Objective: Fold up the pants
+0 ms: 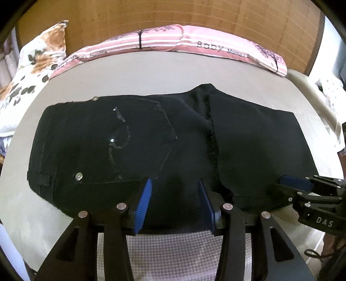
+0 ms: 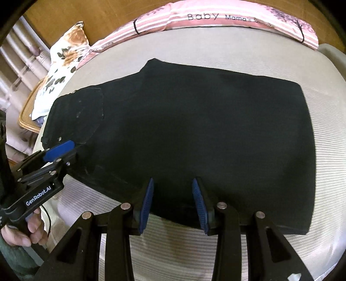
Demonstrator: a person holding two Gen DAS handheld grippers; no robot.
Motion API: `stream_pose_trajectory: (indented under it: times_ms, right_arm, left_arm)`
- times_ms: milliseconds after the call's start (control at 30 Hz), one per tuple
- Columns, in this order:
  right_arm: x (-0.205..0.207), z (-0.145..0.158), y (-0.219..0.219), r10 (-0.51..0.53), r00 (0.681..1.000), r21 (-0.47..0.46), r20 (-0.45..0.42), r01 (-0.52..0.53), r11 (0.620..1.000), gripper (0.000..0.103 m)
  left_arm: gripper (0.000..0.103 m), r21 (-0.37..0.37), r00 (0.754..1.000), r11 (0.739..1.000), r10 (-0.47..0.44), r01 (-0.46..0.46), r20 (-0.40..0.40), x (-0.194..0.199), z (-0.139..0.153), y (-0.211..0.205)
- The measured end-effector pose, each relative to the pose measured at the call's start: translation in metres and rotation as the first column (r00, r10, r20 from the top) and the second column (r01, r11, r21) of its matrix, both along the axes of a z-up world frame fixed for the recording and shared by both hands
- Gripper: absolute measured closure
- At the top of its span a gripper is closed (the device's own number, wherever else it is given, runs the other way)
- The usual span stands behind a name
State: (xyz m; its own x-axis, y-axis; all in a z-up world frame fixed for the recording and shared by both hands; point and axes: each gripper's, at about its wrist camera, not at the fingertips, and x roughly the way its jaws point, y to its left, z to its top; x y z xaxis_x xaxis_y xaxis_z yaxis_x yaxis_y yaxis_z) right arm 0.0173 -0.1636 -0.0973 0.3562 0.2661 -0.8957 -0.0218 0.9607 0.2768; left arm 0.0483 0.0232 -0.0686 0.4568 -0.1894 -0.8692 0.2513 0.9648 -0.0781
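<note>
Black pants [image 1: 134, 138] lie folded flat on a beige bed [image 1: 151, 71], waistband and back pocket to the left, folded legs to the right; they also show in the right wrist view [image 2: 205, 129]. My left gripper [image 1: 175, 188] is open, its blue pads straddling the pants' near edge by the pocket. My right gripper [image 2: 173, 188] is open over the near edge of the leg part. Each gripper shows in the other's view: the right one [image 1: 296, 183] at the pants' near right, the left one [image 2: 59, 149] at the waistband end.
A pink striped pillow [image 1: 194, 43] lies along the far side of the bed against a wooden headboard [image 1: 173, 15]. A floral pillow [image 1: 36, 64] sits at the far left. A wicker edge [image 2: 28, 121] and a radiator [image 2: 17, 56] are left of the bed.
</note>
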Motion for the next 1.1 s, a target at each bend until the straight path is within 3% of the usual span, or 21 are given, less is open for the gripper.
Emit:
stream_pose_trajectory:
  times_ms: [300, 500, 600, 767, 833, 933, 1033, 1100]
  right_arm:
    - [0.015, -0.002, 0.037, 0.085, 0.996, 0.043, -0.011, -0.084, 0.996, 0.066]
    - [0.022, 0.003, 0.047, 0.111, 0.994, 0.120, 0.006, -0.111, 0.987, 0.064]
    - [0.022, 0.010, 0.040, 0.073, 0.997, 0.143, 0.027, -0.077, 0.987, 0.058]
    - [0.021, 0.018, 0.028, 0.039, 0.998, 0.156, 0.055, -0.047, 0.987, 0.045]
    - [0.021, 0.019, 0.024, 0.016, 0.998, 0.172, 0.056, -0.025, 0.985, 0.041]
    - [0.023, 0.017, 0.020, 0.000, 0.999, 0.187, 0.046, -0.008, 0.982, 0.041]
    - [0.022, 0.016, 0.017, -0.011, 0.999, 0.193, 0.041, 0.003, 0.981, 0.041]
    - [0.021, 0.015, 0.015, -0.017, 0.999, 0.195, 0.037, 0.009, 0.981, 0.041]
  left_arm:
    - [0.053, -0.077, 0.995, 0.992, 0.101, -0.102, -0.010, -0.003, 0.009, 0.040]
    - [0.052, -0.190, 0.979, 0.960, 0.203, -0.205, -0.033, 0.002, 0.021, 0.089]
    - [0.052, -0.296, 0.963, 0.917, 0.261, -0.268, -0.063, 0.002, 0.027, 0.123]
    - [0.052, -0.430, 0.918, 0.812, 0.369, -0.393, -0.143, -0.004, 0.024, 0.176]
    - [0.052, -0.473, 0.893, 0.759, 0.412, -0.447, -0.182, -0.006, 0.019, 0.194]
    - [0.051, -0.543, 0.839, 0.643, 0.461, -0.540, -0.289, -0.009, 0.002, 0.219]
    - [0.051, -0.569, 0.801, 0.567, 0.475, -0.596, -0.365, -0.008, -0.013, 0.230]
    - [0.051, -0.582, 0.788, 0.534, 0.469, -0.613, -0.399, -0.006, -0.022, 0.232]
